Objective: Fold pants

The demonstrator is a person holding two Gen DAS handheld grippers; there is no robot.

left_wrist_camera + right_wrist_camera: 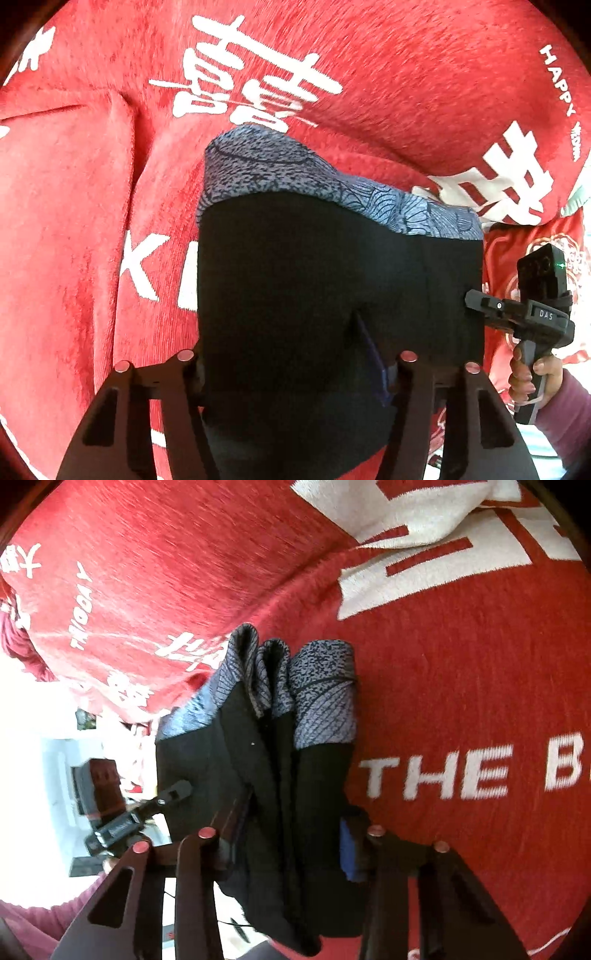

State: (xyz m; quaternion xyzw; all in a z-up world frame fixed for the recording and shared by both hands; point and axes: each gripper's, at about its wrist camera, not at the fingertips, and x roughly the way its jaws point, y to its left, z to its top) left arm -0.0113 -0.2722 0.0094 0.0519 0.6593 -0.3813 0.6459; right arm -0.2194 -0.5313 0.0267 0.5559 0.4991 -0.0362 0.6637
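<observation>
A: Where are the pants (pixel 332 280) right now?

B: You've got them up off the red blanket (pixel 406 55), pinched by both tongs. In your left wrist view the black cloth fills the gap of your left tongs (pixel 295 360), with the grey patterned band (pixel 295 170) at the far end.

A: And my right side?

B: Your right tongs (pixel 291 834) have bunched cloth between the fingers too. From there you see the pants (pixel 303 794) gathered in several layers, with the patterned ends (pixel 321 686) stacked side by side. In the left view, the right tongs (pixel 471 299) meet the cloth's far edge, with your right hand (pixel 532 376) on the handle.

A: Why hold both edges like this?

B: My guess is that gripping two sides keeps the layers lined up while the piece is carried. Let one side go and the stack would likely slide apart.

A: How far along am I?

B: It looks well into the fold, since the cloth is already doubled over itself. I'd say it still needs laying down flat on the blanket.

A: Anything to watch?

B: The cloth seems thin and stretchy, so it may sag between your tongs. Lower both sides together, or the band ends could shift out of line.
</observation>
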